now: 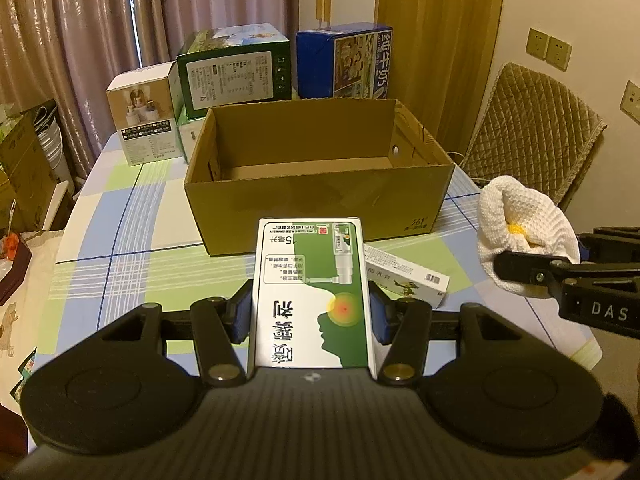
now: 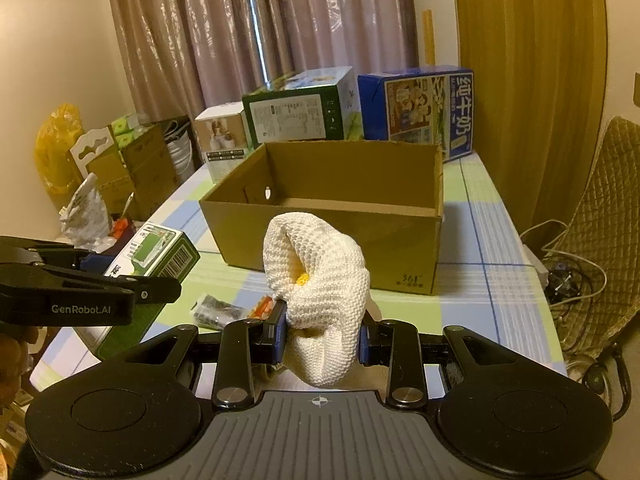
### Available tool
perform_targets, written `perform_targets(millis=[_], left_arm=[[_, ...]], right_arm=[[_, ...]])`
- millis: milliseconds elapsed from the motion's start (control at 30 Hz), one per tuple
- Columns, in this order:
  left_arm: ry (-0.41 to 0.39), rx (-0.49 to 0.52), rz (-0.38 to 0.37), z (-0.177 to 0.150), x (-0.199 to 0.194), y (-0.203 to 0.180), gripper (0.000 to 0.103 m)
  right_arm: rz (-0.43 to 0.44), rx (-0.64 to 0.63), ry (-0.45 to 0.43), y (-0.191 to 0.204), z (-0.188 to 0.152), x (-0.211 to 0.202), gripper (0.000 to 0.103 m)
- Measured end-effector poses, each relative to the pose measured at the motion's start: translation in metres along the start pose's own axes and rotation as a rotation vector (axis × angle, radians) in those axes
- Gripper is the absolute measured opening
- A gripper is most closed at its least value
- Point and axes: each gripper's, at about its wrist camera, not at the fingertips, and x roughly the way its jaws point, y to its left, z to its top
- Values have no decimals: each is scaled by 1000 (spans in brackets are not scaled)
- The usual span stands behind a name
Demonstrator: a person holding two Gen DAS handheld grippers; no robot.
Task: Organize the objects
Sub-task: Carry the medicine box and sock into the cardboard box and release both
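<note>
Curtains hung behind the checked table point(image 1: 120, 240). Left gripper point(image 1: 310, 312) clamped the green-and-white spray box point(image 1: 310, 280), long axis pointing straight at the open cardboard box point(image 1: 320, 196) mid-table; right gripper point(image 2: 322, 336) pinched the white knitted piece point(image 2: 320, 280), equally near the box's front wall.

The cardboard box point(image 1: 320, 200) stood open-topped and unobstructed; three cartons point(image 1: 234, 68) were crowded behind it.

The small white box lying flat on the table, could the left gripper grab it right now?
Probably not: the left gripper is already shut on the green and white box, so its fingers are full. The small white box itself lies uncovered.
</note>
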Motion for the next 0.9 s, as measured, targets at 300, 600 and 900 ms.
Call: perform_targets(millis=[300, 600, 900], left_arm=[[-4, 11, -9, 17, 0, -3, 51], [-13, 35, -5, 46, 7, -1, 51], [5, 34, -8, 79, 25, 7, 51]], right_arm=[[-8, -3, 2, -7, 20, -4, 30], [-12, -38, 5, -14, 53, 6, 30], [-21, -40, 34, -29, 91, 28, 30]])
